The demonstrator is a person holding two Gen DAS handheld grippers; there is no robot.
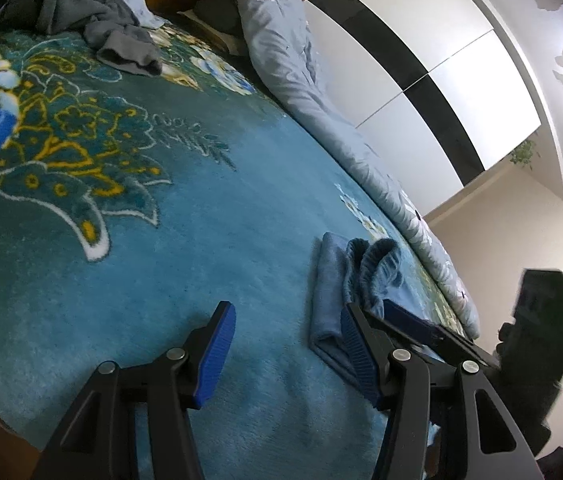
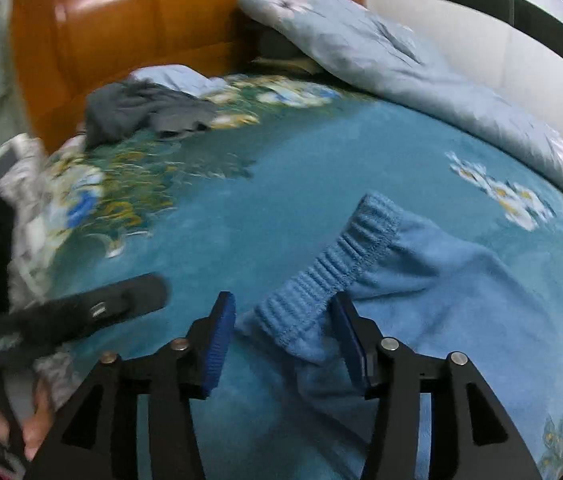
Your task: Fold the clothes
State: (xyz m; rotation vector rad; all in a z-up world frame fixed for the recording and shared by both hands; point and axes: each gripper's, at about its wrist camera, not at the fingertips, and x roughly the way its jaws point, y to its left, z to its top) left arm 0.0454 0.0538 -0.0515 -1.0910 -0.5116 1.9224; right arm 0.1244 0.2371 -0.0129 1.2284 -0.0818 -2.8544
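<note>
Dim fisheye views, blurred left, glare upper-right.

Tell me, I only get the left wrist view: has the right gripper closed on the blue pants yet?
Observer: No. The right gripper is open, with its fingers on either side of the elastic waistband and not pinching it.
Operator: Is the rest lying flat?
Observer: Mostly. The blue pants spread fairly smoothly to the right of the waistband on the blanket.
Operator: Anything else close by?
Observer: A hand shows at the lower left edge of the right wrist view.
</note>
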